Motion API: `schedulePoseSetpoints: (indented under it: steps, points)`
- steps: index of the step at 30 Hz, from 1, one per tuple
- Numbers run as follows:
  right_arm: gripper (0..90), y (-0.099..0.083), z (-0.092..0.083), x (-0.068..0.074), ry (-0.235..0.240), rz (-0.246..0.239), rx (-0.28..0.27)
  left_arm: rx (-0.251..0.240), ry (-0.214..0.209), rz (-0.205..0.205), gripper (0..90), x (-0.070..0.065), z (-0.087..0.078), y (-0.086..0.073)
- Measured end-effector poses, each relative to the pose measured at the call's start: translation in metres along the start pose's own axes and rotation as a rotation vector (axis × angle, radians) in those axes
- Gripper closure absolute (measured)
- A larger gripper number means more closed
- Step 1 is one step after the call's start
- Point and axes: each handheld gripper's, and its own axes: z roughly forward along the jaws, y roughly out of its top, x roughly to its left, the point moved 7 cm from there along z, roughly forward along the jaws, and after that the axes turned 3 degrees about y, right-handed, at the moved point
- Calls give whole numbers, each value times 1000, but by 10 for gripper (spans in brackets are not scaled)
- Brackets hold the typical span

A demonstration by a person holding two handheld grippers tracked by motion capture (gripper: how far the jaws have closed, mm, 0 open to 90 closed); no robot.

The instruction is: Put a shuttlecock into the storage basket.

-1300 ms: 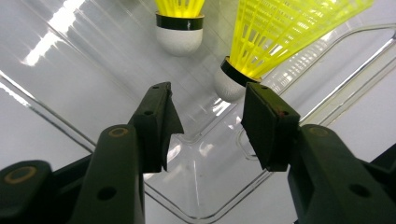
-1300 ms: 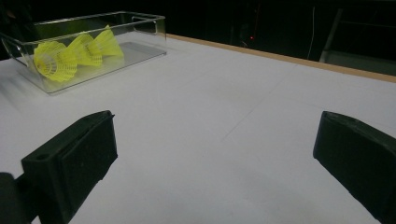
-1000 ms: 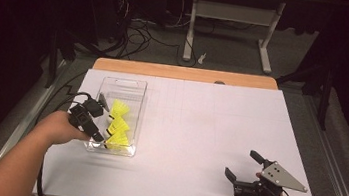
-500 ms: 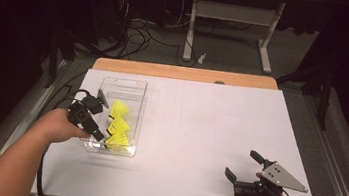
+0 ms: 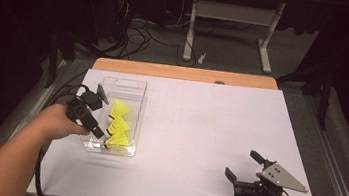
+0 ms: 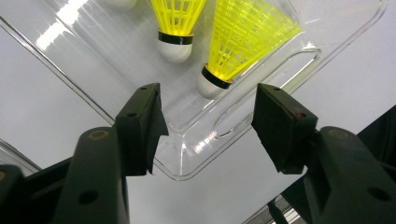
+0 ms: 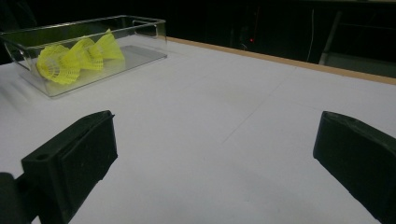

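A clear plastic bin [image 5: 120, 81] stands at the table's left with several yellow shuttlecocks [image 5: 118, 124] lying in its near half. My left gripper [image 5: 101, 119] hovers over the bin's near left side. In the left gripper view its jaws [image 6: 208, 123] have just been opening, and nothing is pinched between them. Below them lie the bin's corner rim [image 6: 187, 173] and two shuttlecocks [image 6: 247, 37], white cork ends toward me. My right gripper [image 5: 241, 162] rests open at the front right, with bare white table between its jaws [image 7: 215, 158]. The right gripper view has the bin [image 7: 140, 22] far off.
White paper [image 5: 198, 131] covers the tabletop, with a wooden edge [image 5: 185, 73] along the far side. A cable trails from the left gripper off the table's left edge. Beyond the table are a dark floor, cables and a desk frame [image 5: 233, 14].
The left gripper has lifted slightly beside the bin. The right gripper has stayed put.
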Motion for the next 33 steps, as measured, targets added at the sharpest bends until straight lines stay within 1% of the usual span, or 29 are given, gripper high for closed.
schedulePoseSetpoints:
  steps: [1, 4, 7, 9, 11, 13, 15, 16, 18, 22, 26, 27, 28, 30, 31, 33]
  points:
    - [4, 0, 0, 0, 0, -1, 0, -1, -1, 1, 420, -1, -1, 0]
    - [4, 0, 0, 0, 1, 1, -1, -2, -7, -20, 351, -2, -3, 1]
    - [4, 1, -1, 0, 1, 1, -3, -1, -9, -25, 295, -4, -3, 1]
    - [4, 1, -1, 0, 1, 0, -4, 12, -16, -23, 257, -6, -3, 1]
    - [4, 1, -1, 0, 1, 0, -5, 16, -15, -31, 193, -8, -3, 2]
    - [4, 1, -1, 0, 1, -1, -6, 7, -28, -36, 156, -10, -4, 3]
    - [4, 1, -1, 0, 1, -2, -7, 8, -25, -42, 111, -11, -4, 3]
    - [4, 1, -1, 0, 0, -2, -7, 16, -25, -45, 82, -11, -3, 2]
    - [4, 1, -1, 0, -1, -2, -7, 23, -10, -59, 3, -10, -2, 2]
    - [4, 2, -2, 0, -2, 0, -9, 18, 2, -67, 1, -10, 1, 2]
    - [4, 1, -2, -1, -3, -1, -8, -8, -7, -79, 3, -10, 1, 2]
    - [4, 1, -2, 0, -3, -1, -8, -19, -10, -82, 5, -9, 2, 2]
    - [4, 1, -2, 0, -3, -1, -8, -38, -7, -95, 5, -9, 2, 2]
    - [4, 1, -1, 0, -2, -2, -7, -62, -1, -95, 6, -8, 3, 1]
    - [4, 1, -1, 0, -1, -2, -7, -96, -7, -106, 6, -7, 4, 1]
    - [4, 2, -1, 0, -1, -3, -7, -122, -20, -113, 6, -8, 7, -1]
